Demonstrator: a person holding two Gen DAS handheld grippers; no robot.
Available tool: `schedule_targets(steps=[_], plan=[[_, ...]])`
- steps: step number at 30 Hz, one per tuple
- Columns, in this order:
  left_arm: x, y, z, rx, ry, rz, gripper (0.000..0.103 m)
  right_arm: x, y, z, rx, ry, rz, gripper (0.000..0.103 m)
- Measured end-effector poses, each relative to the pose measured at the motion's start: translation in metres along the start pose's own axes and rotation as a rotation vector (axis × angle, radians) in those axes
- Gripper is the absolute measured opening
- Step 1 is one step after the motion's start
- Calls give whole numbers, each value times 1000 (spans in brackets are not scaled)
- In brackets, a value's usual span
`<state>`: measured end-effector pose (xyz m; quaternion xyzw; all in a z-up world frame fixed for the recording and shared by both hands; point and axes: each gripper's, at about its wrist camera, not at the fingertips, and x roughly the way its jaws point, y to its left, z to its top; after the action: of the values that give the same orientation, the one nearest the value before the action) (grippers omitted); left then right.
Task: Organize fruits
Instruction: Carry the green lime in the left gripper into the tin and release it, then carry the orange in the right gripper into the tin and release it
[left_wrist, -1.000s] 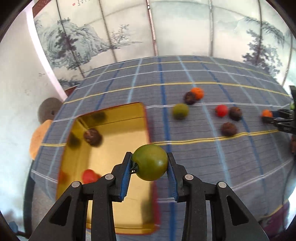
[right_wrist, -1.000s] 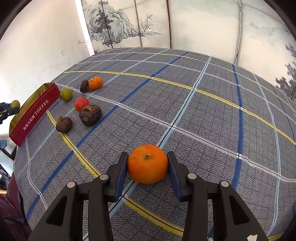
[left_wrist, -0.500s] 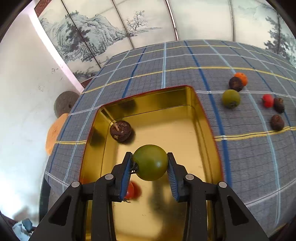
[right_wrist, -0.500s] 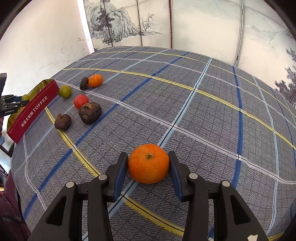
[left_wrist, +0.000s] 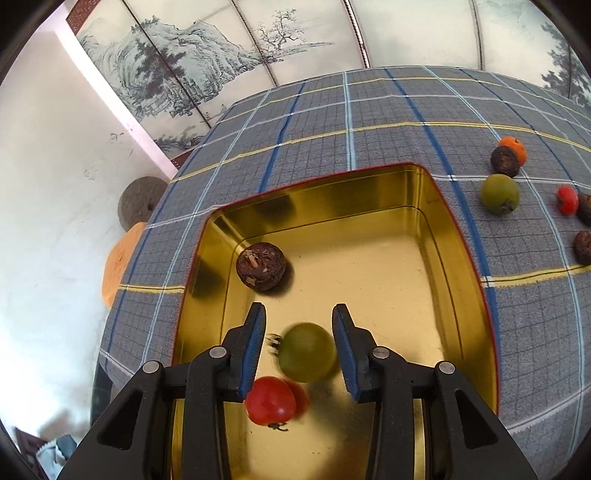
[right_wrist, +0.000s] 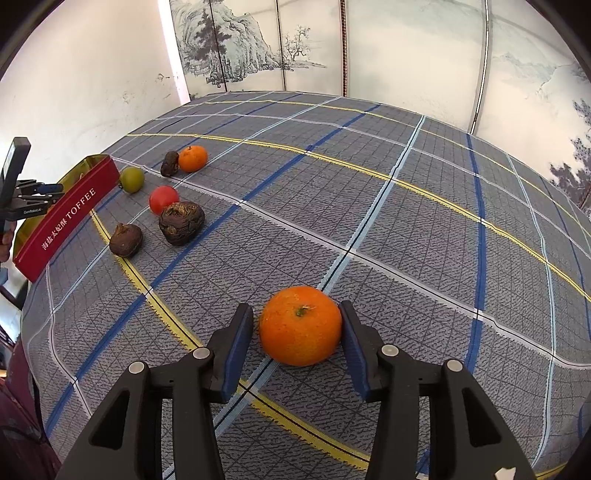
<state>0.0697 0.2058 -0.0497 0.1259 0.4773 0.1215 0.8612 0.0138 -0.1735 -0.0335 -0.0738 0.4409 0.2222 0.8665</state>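
In the left wrist view, the left gripper (left_wrist: 299, 345) points steeply down into the gold tin (left_wrist: 458, 236) at the frame's centre, its jaws spread. The green fruit (left_wrist: 306, 351) sits blurred between them, touching neither pad as far as the view shows. Just below and left of it lies a red tomato (left_wrist: 271, 400) on the tin floor; a dark brown fruit (left_wrist: 261, 266) rests toward the tin's upper left.

In the right wrist view, the right gripper (right_wrist: 297, 338) is angled low over the plaid tablecloth (right_wrist: 406, 221) in the lower centre. Its jaws are parted around an orange (right_wrist: 300, 325), which rests on the cloth; the right pad touches it, the left stands apart. More fruit lies loose at the upper left of that frame.
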Motion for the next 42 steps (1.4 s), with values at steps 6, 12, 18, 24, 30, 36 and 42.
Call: schedule_targets(steps=[6, 12, 18, 24, 30, 36, 42], plan=[[6, 5, 7, -12, 6, 15, 40, 0, 1, 0, -4, 1, -2, 46], [12, 7, 12, -29, 18, 19, 40, 0, 1, 0, -5, 1, -4, 46], [8, 11, 11, -47, 5, 22, 54, 1, 3, 0, -19, 4, -15, 46], [-12, 22, 9, -115, -67, 27, 59, 1, 4, 0, -21, 5, -17, 46], [-33, 27, 0, -147, -101, 34, 60, 0, -2, -1, 15, -4, 7, 42], [-45, 32, -17, -197, -92, 27, 61, -4, -4, -2, 80, -12, 40, 39], [-58, 45, -37, -273, -97, 22, 61, -7, 11, -5, 68, -2, 51, 38]])
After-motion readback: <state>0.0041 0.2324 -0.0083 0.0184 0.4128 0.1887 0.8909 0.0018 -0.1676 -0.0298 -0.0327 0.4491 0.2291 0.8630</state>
